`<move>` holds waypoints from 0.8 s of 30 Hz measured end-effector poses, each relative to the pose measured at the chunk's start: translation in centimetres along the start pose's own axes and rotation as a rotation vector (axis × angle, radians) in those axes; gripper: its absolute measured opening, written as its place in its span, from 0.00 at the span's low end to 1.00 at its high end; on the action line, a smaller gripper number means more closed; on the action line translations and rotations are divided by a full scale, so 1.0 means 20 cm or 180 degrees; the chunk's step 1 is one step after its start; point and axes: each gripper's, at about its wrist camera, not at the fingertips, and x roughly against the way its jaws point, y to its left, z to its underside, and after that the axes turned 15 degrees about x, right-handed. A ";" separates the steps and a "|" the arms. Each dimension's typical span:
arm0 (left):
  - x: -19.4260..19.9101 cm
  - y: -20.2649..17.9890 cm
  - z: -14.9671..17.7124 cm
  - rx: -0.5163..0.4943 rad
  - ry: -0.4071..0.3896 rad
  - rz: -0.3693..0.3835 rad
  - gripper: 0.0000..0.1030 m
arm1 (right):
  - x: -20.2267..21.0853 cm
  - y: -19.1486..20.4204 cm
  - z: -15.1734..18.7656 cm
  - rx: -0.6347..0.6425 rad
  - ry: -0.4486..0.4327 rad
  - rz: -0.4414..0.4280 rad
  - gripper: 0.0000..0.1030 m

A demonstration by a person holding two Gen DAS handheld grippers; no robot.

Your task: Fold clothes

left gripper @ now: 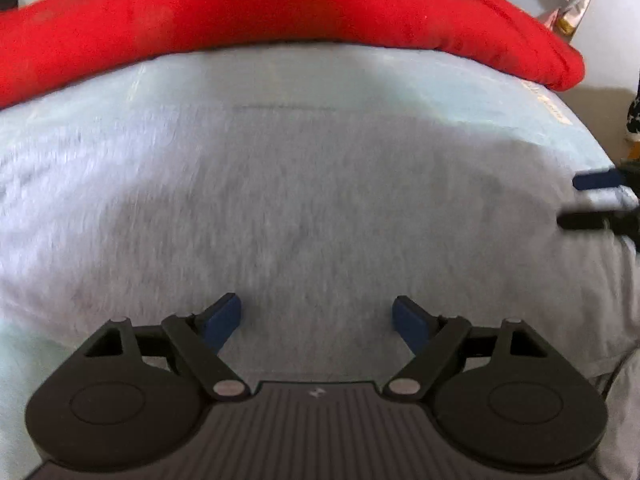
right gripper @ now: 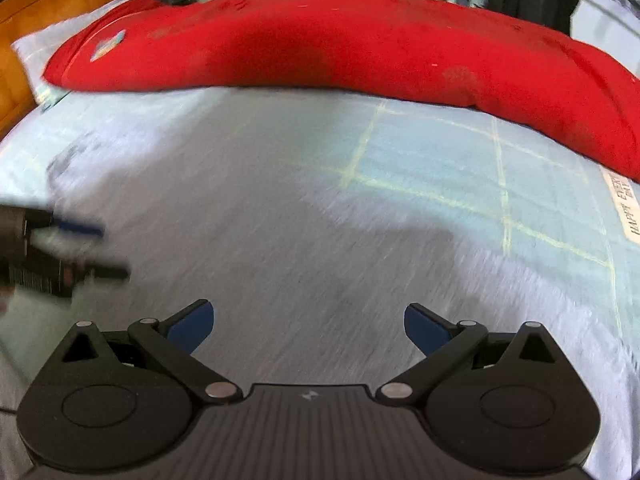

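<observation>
bed sheet (right gripper: 440, 168); grey garment (left gripper: 300, 208) spread flat; both tongs (left gripper: 317, 320) (right gripper: 308, 326) agape, empty.

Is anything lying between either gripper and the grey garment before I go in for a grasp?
Nothing visible. The left gripper and right gripper, both open, hang directly over the grey garment; the red cushion lies beyond it.

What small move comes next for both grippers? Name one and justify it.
Probably lower both to pinch the near edge of the grey garment. The left gripper and right gripper are both open and hold nothing, hovering over the cloth spread flat on the light blue checked bedsheet, with no fold visible.
</observation>
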 end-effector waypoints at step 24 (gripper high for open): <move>-0.34 -0.68 -0.17 -0.0884 0.0025 0.0398 0.86 | 0.03 -0.50 0.52 -0.0702 -0.0123 0.0523 1.00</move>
